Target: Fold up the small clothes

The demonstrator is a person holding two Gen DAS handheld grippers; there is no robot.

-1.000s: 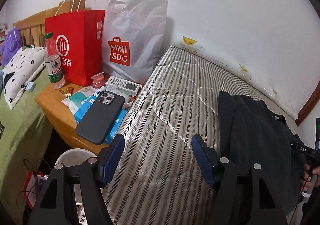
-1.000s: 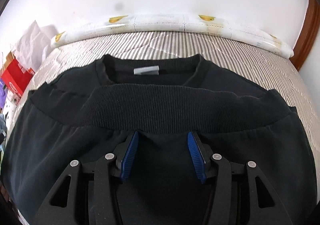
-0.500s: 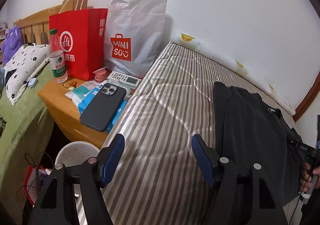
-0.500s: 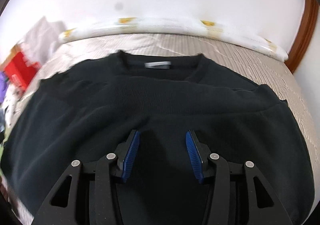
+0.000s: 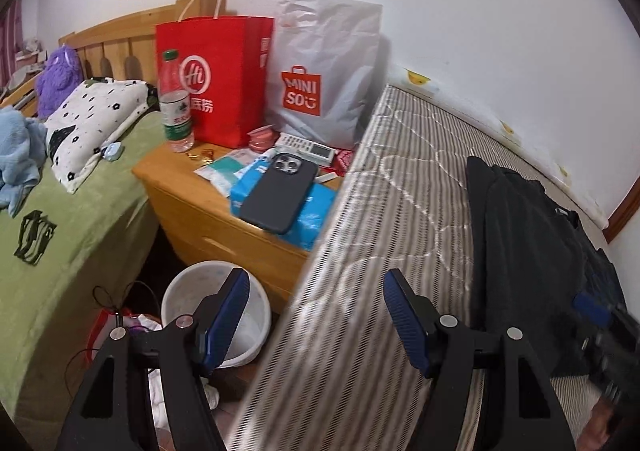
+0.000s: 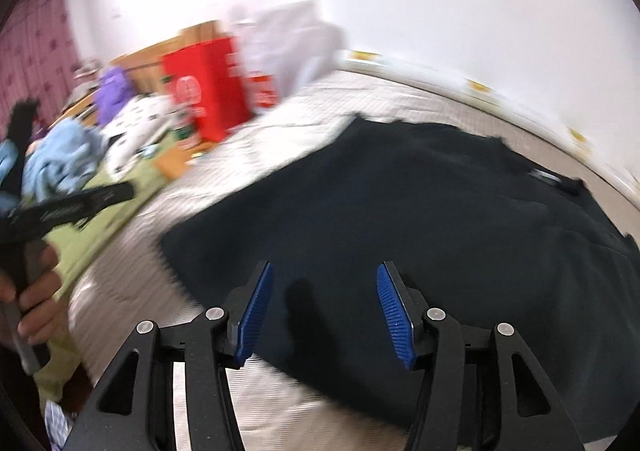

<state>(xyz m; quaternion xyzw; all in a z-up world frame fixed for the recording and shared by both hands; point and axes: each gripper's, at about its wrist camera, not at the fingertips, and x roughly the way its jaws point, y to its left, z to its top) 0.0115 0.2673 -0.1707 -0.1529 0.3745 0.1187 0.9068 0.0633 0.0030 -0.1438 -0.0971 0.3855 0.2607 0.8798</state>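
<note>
The left gripper (image 5: 316,315) hangs spread and empty over the mattress's (image 5: 400,187) left edge, beside the nightstand (image 5: 180,191) with one red bag (image 5: 216,79), one grey bag (image 5: 324,71) and one phone (image 5: 280,191). One black sweatshirt (image 6: 420,211), folded, lies toward the mattress's right end. It looks soft and floppy; probably best pinched at an outer folded edge. Above it, the right gripper (image 6: 324,307) is opening, nothing between the jaws.

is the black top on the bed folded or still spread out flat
Folded. In the right wrist view the black top lies doubled into a compact block on the striped mattress, no sleeves sticking out.
</note>
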